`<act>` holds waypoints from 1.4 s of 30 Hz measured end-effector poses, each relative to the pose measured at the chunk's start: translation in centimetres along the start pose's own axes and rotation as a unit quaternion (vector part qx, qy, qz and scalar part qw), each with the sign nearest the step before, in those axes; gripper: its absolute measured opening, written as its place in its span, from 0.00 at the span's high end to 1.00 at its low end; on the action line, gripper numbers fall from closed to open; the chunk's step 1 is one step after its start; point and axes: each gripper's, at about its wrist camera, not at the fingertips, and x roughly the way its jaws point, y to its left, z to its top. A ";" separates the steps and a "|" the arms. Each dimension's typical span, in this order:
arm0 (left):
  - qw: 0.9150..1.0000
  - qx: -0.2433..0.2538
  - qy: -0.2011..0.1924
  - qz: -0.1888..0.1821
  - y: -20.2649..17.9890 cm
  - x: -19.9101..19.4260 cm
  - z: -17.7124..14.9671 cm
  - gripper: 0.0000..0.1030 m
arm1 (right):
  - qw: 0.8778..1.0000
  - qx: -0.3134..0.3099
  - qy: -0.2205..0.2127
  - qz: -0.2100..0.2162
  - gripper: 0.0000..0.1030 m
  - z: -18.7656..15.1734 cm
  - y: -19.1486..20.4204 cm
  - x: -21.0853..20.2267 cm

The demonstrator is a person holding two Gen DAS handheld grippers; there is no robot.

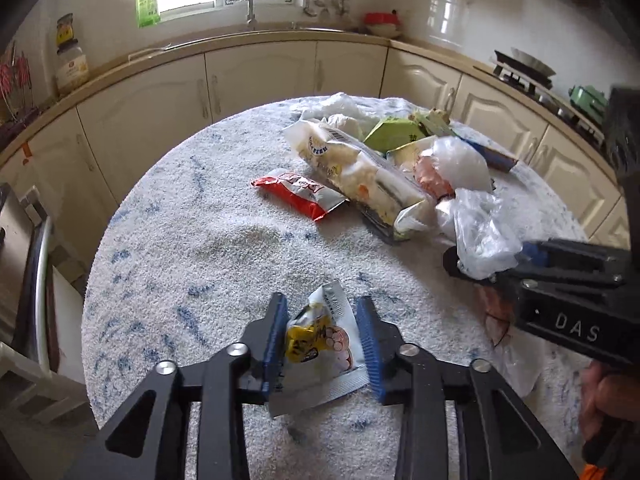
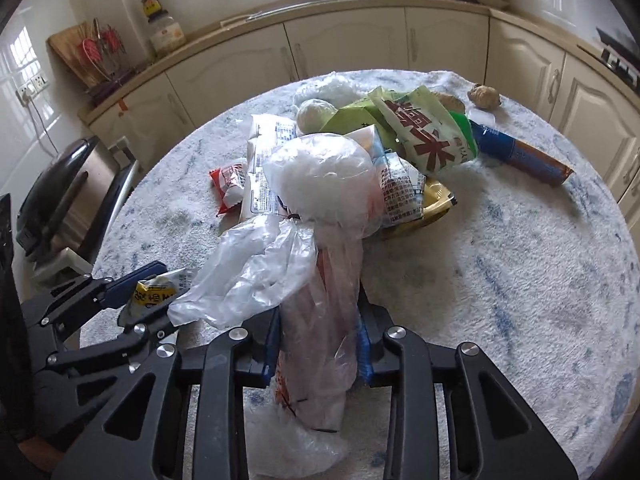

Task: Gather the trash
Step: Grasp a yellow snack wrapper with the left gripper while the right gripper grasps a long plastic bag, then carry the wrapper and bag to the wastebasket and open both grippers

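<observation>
My left gripper is shut on a small white and yellow snack wrapper, held just above the round table; it also shows in the right wrist view. My right gripper is shut on a clear plastic bag with reddish contents; in the left wrist view the bag hangs from the right gripper's fingers. A pile of trash lies mid-table: a red wrapper, a long white snack bag, a green bag and a blue and brown wrapper.
The table has a white and blue fuzzy cloth. Cream kitchen cabinets and a counter curve behind it. A stove is at the right. A dark appliance stands left of the table. A ginger-like lump lies at the far edge.
</observation>
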 end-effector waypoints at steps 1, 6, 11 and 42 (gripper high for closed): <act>1.000 -0.005 -0.001 -0.005 0.4 -0.3 0.0 0.80 | 1.000 0.005 -0.005 0.009 0.71 -0.3 -0.1 -0.5; 0.999 -0.019 0.000 -0.027 0.9 -1.6 -1.1 0.91 | 0.998 0.036 -0.032 0.032 0.71 -1.8 -1.2 -3.3; 0.999 -0.017 -0.001 -0.040 -0.1 -2.5 -2.1 0.91 | 0.997 0.052 -0.044 0.036 0.71 -3.0 -2.3 -5.4; 0.966 0.113 -0.179 -0.146 -17.5 -19.6 1.3 0.91 | 0.963 0.139 -0.218 -0.073 0.71 -8.1 -14.1 -25.5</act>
